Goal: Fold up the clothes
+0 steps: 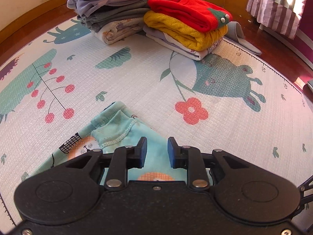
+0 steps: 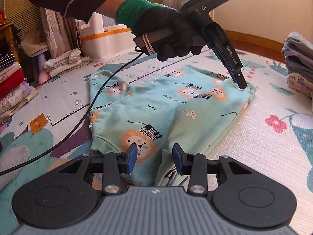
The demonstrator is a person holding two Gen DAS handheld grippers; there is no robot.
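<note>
A mint lion-print garment [image 2: 156,105] is lying partly folded on the play mat [image 2: 254,137]. The left tool [image 1: 155,150] is hovering over one end with its pads apart, gripping nothing. The right tool [image 2: 154,157] is also standing apart over the near edge. Folded clothes stacks [image 1: 137,13] are sitting beyond.

I am working on the floor of a home, likely a bedroom or child's room. A foam play mat [image 1: 137,82] printed with animals, cherries and a ruler scale covers a wooden floor [image 1: 277,45]. Folded clothes sit in stacks [image 1: 115,9] on the mat, with a grey slipper [image 1: 242,37] beside one stack. Striped curtains [image 1: 277,5] hang at a sunlit window. More folded laundry [image 2: 11,90] lies at the mat's far side, near wooden furniture [image 2: 9,37].
</note>
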